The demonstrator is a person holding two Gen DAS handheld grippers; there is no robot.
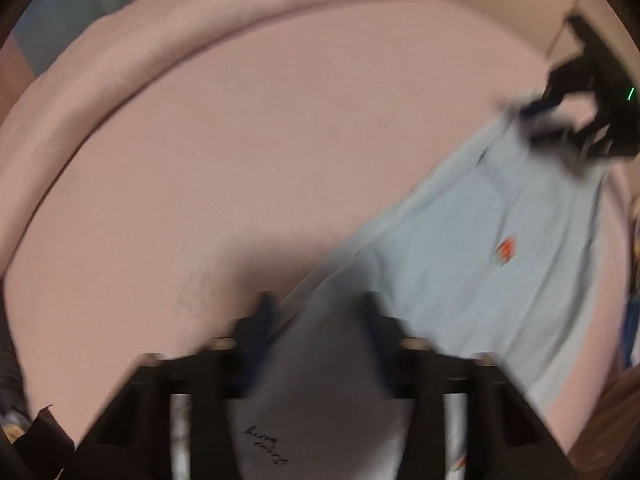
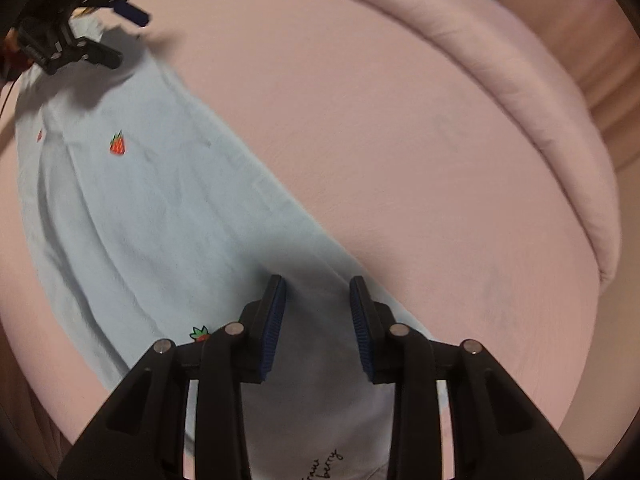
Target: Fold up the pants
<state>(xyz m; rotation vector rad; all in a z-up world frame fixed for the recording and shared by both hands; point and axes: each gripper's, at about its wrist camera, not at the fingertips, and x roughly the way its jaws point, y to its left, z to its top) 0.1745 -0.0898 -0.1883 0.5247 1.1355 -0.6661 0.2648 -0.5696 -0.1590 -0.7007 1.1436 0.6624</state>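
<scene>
Hand-held gripper (image 2: 318,300) open over pants (image 2: 140,200), pink bed (image 2: 400,140)

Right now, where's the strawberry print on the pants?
In the right wrist view, one strawberry print sits upper left on the light blue pants, near the left gripper; another peeks beside the right gripper.

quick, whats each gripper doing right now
Left gripper: open, jaws astride the light blue pants, not clamped.
Right gripper: open, jaws apart over the pants' other end.
</scene>
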